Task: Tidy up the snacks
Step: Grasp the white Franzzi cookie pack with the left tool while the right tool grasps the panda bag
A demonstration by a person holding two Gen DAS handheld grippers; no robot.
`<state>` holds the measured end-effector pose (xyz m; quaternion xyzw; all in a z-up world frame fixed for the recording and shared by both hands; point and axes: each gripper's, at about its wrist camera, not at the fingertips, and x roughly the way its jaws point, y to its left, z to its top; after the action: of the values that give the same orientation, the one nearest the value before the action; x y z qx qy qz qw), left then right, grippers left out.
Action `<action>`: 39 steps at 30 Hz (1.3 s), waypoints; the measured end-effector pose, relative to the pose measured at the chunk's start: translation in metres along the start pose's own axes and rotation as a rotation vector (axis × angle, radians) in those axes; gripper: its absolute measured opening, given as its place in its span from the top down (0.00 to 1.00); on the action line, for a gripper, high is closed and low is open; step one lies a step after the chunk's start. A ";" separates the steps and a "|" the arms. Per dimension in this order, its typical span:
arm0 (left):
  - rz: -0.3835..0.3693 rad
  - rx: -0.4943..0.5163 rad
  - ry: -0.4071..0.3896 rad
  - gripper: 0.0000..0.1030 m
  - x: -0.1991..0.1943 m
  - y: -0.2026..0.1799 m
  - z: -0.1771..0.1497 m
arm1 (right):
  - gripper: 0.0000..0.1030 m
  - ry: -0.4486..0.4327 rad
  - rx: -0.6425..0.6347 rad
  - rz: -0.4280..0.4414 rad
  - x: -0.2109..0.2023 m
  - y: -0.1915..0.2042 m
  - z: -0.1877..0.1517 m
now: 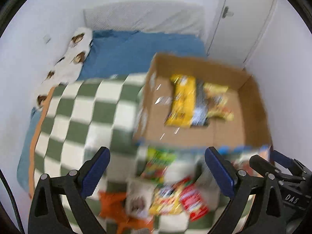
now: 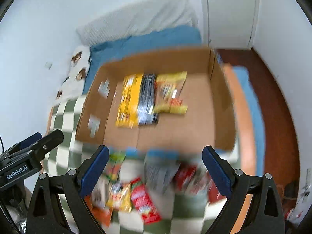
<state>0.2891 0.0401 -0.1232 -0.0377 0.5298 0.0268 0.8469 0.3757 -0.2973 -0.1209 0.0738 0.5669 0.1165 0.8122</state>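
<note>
Snacks everywhere on this bed, and both views are pretty motion-blurred so package details are mush. Cardboard box (image 2: 195, 107) sits open on the green-and-white checkered blanket (image 1: 78, 117), with three packs lying side by side on its floor: a yellow bag (image 2: 129, 101), a dark silvery pack (image 2: 147, 101) touching it, and another yellow-and-red bag (image 2: 171, 95) on the other side of that.

Loose pile of snacks sits on the blanket just in front of the box's near wall. From the left wrist view I can make out a green pack (image 1: 158, 163), a red pack (image 1: 192, 200), a yellow pack (image 1: 165, 202), a whitish pack (image 1: 139, 197) and something orange (image 1: 115, 206) at the near edge. Can't read any labels.

Left tongs (image 1: 157, 173) are spread wide, nothing between the blue pads, hanging above that pile. Right tongs (image 2: 155, 171) are the same deal: gaping, holding nothing, also over the pile, with the box straight ahead.

Further back there's a blue sheet (image 1: 146, 48) and a white pillow (image 1: 144, 17) against the wall.
</note>
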 end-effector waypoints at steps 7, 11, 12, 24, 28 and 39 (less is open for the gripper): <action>0.033 -0.076 0.283 0.03 0.069 0.061 -0.084 | 0.05 0.232 -0.006 0.064 0.075 0.016 -0.079; -0.007 -0.126 0.370 0.03 0.112 0.071 -0.100 | 0.08 0.282 0.003 0.076 0.110 0.032 -0.094; -0.016 -0.120 0.387 0.03 0.123 0.069 -0.101 | 0.12 0.285 0.007 0.072 0.116 0.035 -0.095; 0.027 0.062 0.394 0.48 0.176 0.036 -0.104 | 0.21 0.304 0.068 0.042 0.124 0.039 -0.104; 0.066 -0.009 0.411 0.49 0.179 0.072 -0.119 | 0.21 0.327 0.063 0.061 0.137 0.054 -0.108; 0.027 -0.208 0.459 0.46 0.185 0.127 -0.135 | 0.34 0.421 -0.074 -0.085 0.207 0.111 -0.122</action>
<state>0.2385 0.1548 -0.3529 -0.1226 0.7030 0.0831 0.6956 0.3182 -0.1360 -0.3222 -0.0061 0.7219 0.1157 0.6822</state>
